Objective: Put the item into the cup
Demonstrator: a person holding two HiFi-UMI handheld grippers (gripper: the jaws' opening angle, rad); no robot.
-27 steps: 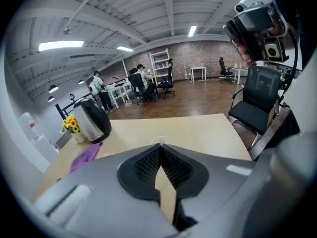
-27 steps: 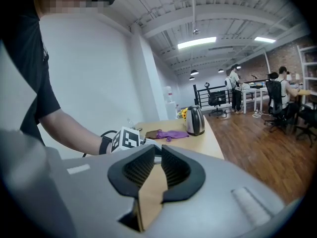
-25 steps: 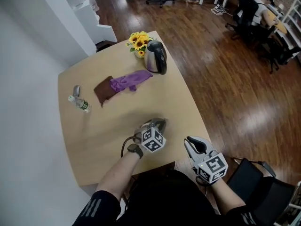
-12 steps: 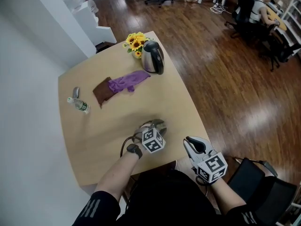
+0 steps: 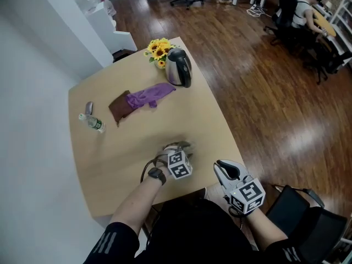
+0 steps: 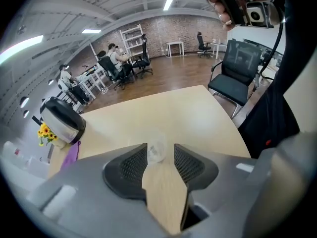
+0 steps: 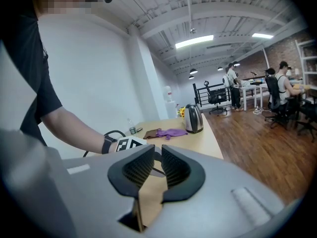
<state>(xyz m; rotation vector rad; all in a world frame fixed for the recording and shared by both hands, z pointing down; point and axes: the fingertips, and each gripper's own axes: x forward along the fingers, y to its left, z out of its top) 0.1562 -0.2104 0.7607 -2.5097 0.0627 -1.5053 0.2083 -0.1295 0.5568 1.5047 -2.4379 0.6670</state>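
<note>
Left gripper [image 6: 160,149] is opening its jaws low over the pale wooden table [image 5: 110,153] as I am watching from the remote station. A small clear cup [image 6: 157,144] is standing upright on the tabletop right at the jaw tips, in the gap between them, and the dark ribbed pads are not pressing on it. Something greyish may be sitting inside the cup, though the blur is keeping me from saying whether that is the item. From the head view, this gripper is working near the table's front edge, with the person's bare forearm and black wristband reaching in behind it.

Right gripper [image 7: 158,151] is hanging off the table's near corner, beside the person's body. Its jaws are standing only a narrow gap apart and gripping nothing.

Farther up the table, a steel kettle [image 5: 180,67] with a black lid is standing just beside a bunch of sunflowers [image 5: 158,49]. A purple cloth [image 5: 151,94] is lying partly over a brown one [image 5: 120,106], and a plastic bottle [image 5: 92,122] is lying on its side near the left edge. All of these are sitting well apart from the cup.
</note>
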